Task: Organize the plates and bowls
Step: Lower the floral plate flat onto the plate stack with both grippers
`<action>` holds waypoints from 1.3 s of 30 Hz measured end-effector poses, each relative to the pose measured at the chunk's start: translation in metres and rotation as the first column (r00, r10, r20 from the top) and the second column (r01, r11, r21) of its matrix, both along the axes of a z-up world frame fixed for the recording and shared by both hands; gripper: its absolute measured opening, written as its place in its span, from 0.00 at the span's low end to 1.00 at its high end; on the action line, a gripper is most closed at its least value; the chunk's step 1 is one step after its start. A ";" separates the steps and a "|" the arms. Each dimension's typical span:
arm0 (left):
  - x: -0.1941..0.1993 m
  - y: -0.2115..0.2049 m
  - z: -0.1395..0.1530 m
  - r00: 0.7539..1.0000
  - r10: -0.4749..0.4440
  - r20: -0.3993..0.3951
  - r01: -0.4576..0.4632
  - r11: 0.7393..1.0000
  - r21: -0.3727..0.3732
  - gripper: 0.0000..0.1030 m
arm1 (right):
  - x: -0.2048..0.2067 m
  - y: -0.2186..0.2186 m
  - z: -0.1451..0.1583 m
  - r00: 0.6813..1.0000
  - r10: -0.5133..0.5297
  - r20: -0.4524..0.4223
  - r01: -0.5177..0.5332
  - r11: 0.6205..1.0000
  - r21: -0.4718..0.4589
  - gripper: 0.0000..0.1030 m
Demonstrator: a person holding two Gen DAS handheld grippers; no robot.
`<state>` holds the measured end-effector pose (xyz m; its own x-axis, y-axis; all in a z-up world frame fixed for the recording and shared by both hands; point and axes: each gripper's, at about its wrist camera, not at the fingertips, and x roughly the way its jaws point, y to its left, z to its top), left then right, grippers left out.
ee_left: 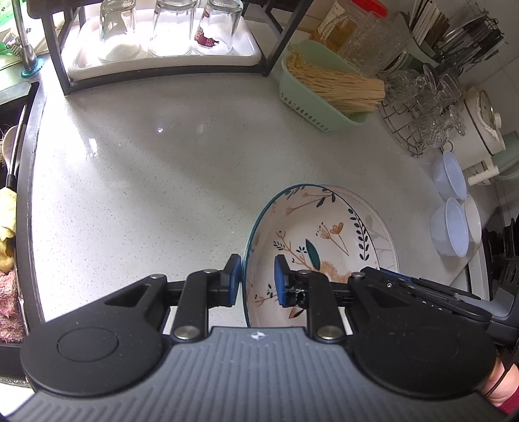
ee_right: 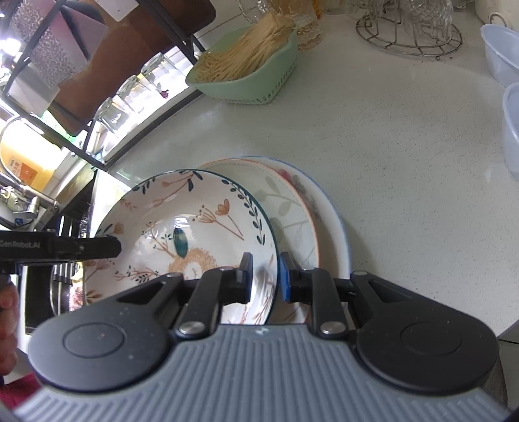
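Ceramic floral bowl (ee_right: pixel 194 233), white with orange flowers, dark leaves and a teal rim: round, so no long axis; mouth turned up and tipped toward the cameras. It sits on the speckled pale countertop (ee_left: pixel 146 178), leaning against two stacked plates (ee_right: pixel 292 207) at its 3 o'clock in the right wrist view.

Left gripper (ee_left: pixel 258 280): jaws nearly closed, blue pads pinching the bowl's rim at its 9 o'clock edge, one pad outside the wall, one inside.

Right gripper (ee_right: pixel 266 276): jaws nearly closed on the opposite rim, at the bowl's 4 o'clock in its own view, one pad inside the bowl, the other between bowl and plates.

Surroundings, left wrist view, clock from picture centre:
- 12 o'clock: black rack holding a white tray (ee_left: pixel 162 61) with three upturned glasses (ee_left: pixel 172 26).
- 1 o'clock: pale green basket (ee_left: pixel 311 97) of dry noodles (ee_left: pixel 340 84).
- 2 o'clock: wire stand (ee_left: pixel 408 130) with cut-glass pieces.
- 3 o'clock: translucent plastic bowls (ee_left: pixel 449 224), well apart from the floral bowl.
- 9 o'clock: sink edge (ee_left: pixel 26 194).
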<state>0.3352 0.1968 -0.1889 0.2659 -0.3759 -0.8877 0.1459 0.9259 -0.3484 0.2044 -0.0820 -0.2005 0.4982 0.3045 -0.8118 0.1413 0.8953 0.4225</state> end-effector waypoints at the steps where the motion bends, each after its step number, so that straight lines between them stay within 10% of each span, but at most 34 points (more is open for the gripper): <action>1: -0.001 0.001 0.001 1.000 0.003 0.003 -0.003 1.000 -0.001 0.23 | -0.001 0.000 0.002 1.000 -0.006 0.003 0.006 1.000 -0.006 0.21; 39: -0.023 -0.009 -0.011 1.000 0.010 -0.012 -0.010 1.000 -0.014 0.23 | -0.012 -0.009 0.020 0.995 -0.079 0.063 0.086 0.989 -0.121 0.21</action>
